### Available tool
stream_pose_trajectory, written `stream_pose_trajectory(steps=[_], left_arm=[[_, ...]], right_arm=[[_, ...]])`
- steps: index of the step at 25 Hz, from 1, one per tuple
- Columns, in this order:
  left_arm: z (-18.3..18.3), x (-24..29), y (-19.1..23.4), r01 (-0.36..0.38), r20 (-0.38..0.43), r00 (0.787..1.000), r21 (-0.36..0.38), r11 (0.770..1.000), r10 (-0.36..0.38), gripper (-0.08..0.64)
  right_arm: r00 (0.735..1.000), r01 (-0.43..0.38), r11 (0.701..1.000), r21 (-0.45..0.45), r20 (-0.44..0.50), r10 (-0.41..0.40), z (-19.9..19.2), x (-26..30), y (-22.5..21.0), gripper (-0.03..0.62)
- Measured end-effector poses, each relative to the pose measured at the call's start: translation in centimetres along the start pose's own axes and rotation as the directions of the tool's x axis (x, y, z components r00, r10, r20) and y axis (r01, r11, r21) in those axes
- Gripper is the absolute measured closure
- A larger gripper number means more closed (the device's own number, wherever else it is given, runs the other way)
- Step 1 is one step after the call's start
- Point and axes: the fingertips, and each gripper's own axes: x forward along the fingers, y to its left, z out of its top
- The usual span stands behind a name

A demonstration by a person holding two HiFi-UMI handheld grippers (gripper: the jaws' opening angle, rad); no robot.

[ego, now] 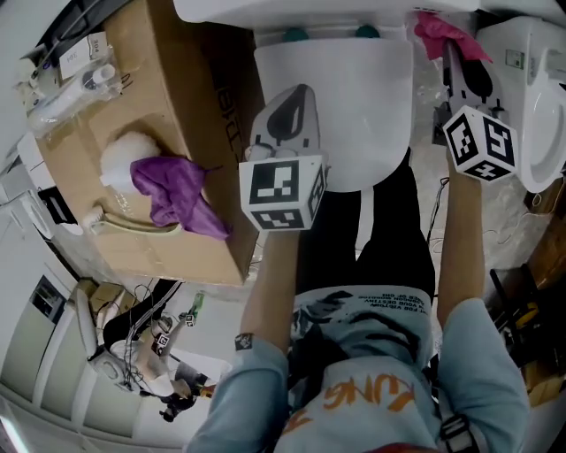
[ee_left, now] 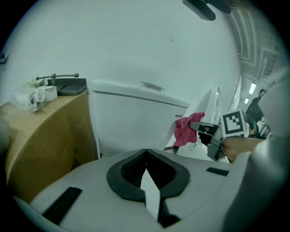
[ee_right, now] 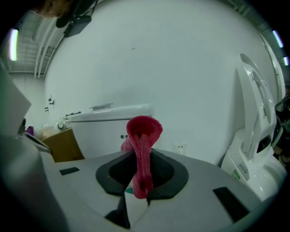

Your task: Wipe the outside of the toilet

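glossy white toilet point(ego: 340, 106) — probably ceramic; rough-knit pink cloth point(ee_right: 141, 149); matt brown cardboard box point(ego: 141, 106); soft purple rag point(ego: 177, 190).

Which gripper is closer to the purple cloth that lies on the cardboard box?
Left. The left gripper is over the toilet lid, just right of the purple cloth. The right gripper, shut on a pink cloth, is farther right, beside the tank.

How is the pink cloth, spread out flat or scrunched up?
Scrunched up. The pink cloth is bunched into a loop, pinched between the right tongs, which are shut on it.
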Motion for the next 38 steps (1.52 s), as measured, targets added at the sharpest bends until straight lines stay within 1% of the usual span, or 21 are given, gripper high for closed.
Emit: stream_pose_trajectory(steps=[3, 6, 9, 13, 18, 20, 22, 24, 26, 30, 35, 38], left_arm=[[-0.8, -0.7, 2.2, -0.048, -0.004, 0.999, -0.042, 0.998, 0.048, 0.534], [-1.5, -1.6, 4.3, -0.079, -0.002, 0.997, -0.070, 0.994, 0.079, 0.534], [-2.4, -2.7, 6.0, -0.103, 0.000, 0.995, -0.098, 0.990, 0.104, 0.534], [-4.0, -3.8, 7.5, -0.121, 0.000, 0.993, -0.129, 0.984, 0.122, 0.534], [-5.6, -5.0, 8.8, -0.143, 0.001, 0.989, -0.170, 0.975, 0.145, 0.534], [-6.1, -5.4, 9.4, -0.153, -0.001, 0.988, -0.183, 0.971, 0.155, 0.534], [-6.6, -5.9, 10.1, -0.165, -0.004, 0.986, -0.197, 0.966, 0.168, 0.534], [-7.0, -6.2, 10.7, -0.177, -0.009, 0.984, -0.206, 0.962, 0.179, 0.534], [-7.3, -6.4, 11.2, -0.182, -0.013, 0.983, -0.213, 0.960, 0.183, 0.534], [-7.6, -6.2, 11.5, -0.182, -0.014, 0.983, -0.219, 0.959, 0.183, 0.534], [-7.5, -5.8, 11.0, -0.171, -0.013, 0.985, -0.218, 0.961, 0.172, 0.534], [-7.4, -5.8, 10.9, -0.178, -0.015, 0.984, -0.214, 0.961, 0.178, 0.534]], right_arm=[[0.994, -0.104, 0.991, -0.087, -0.042, 0.101, -1.4, -0.4, 4.4, 0.505], [0.974, -0.223, 0.965, -0.138, -0.078, 0.214, -2.4, -0.2, 10.1, 0.503], [0.940, -0.341, 0.927, -0.155, -0.091, 0.330, -2.8, 0.5, 16.3, 0.503], [0.879, -0.477, 0.862, -0.173, -0.096, 0.467, -2.9, 2.1, 23.7, 0.503], [0.817, -0.576, 0.796, -0.185, -0.110, 0.565, -3.5, 4.1, 30.0, 0.503], [0.800, -0.599, 0.776, -0.199, -0.123, 0.587, -3.9, 4.9, 31.6, 0.503], [0.791, -0.611, 0.765, -0.203, -0.133, 0.597, -4.4, 5.8, 32.7, 0.503], [0.791, -0.611, 0.765, -0.201, -0.141, 0.595, -5.0, 7.0, 33.4, 0.503], [0.798, -0.603, 0.774, -0.192, -0.147, 0.585, -5.5, 8.2, 33.6, 0.503], [0.823, -0.567, 0.806, -0.170, -0.158, 0.545, -6.5, 10.4, 32.9, 0.505], [0.862, -0.502, 0.857, -0.115, -0.146, 0.485, -6.5, 11.4, 30.4, 0.505], [0.872, -0.484, 0.870, -0.094, -0.143, 0.469, -6.6, 11.3, 29.2, 0.506]])
